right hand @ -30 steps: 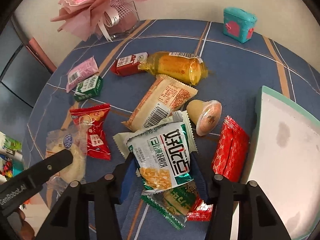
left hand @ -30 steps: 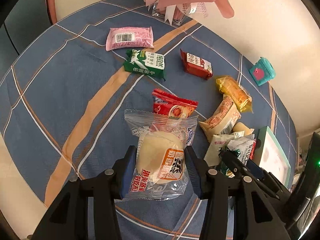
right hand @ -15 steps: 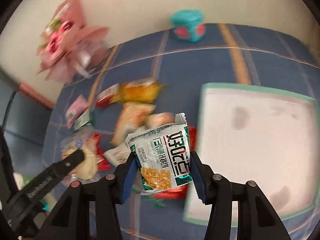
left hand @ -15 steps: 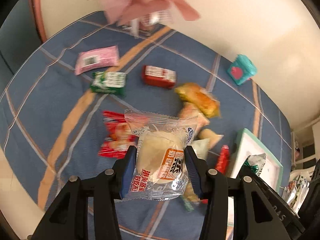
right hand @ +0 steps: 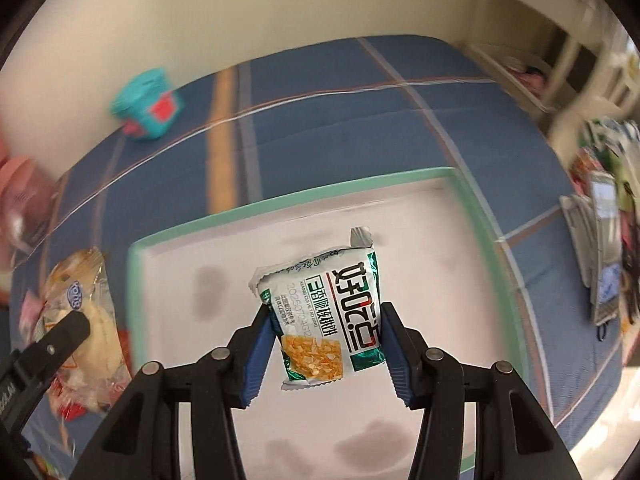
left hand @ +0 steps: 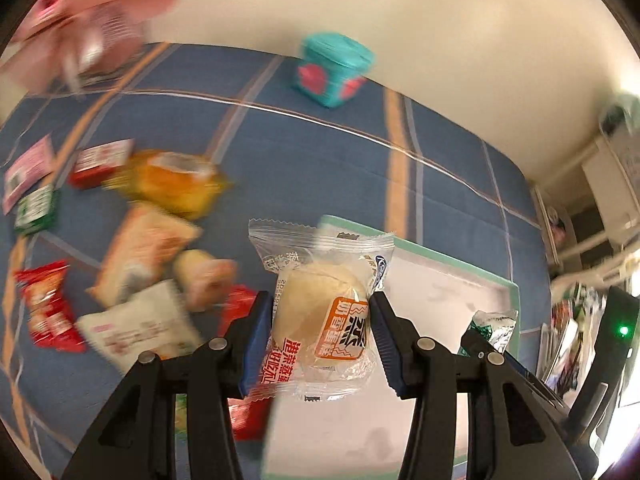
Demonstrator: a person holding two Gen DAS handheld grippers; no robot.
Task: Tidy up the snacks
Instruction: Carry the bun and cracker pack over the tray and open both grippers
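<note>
My left gripper (left hand: pixel 320 338) is shut on a clear-wrapped pale bun (left hand: pixel 320 312), held in the air over the left edge of a white tray with a green rim (left hand: pixel 452 258). In the right wrist view my right gripper (right hand: pixel 326 346) is shut on a white-and-green cracker packet (right hand: pixel 324 312), hanging above the middle of the tray (right hand: pixel 288 196). The bun (right hand: pixel 86 312) and a left finger (right hand: pixel 44 350) show at that view's left edge. The cracker packet's top (left hand: pixel 490 324) peeks out at the right of the left wrist view.
Several loose snacks lie on the blue plaid cloth left of the tray: an orange bun packet (left hand: pixel 176 182), a tan packet (left hand: pixel 140 248), a jelly cup (left hand: pixel 204 276), red packets (left hand: pixel 48 312). A teal box (left hand: pixel 332 68) stands near the wall. Pink flowers (left hand: pixel 80 16) are far left.
Both grippers have swept sideways from the snack pile to the tray, each carrying its packet and rolling. The tray now fills the right wrist view; the grips are unchanged.
</note>
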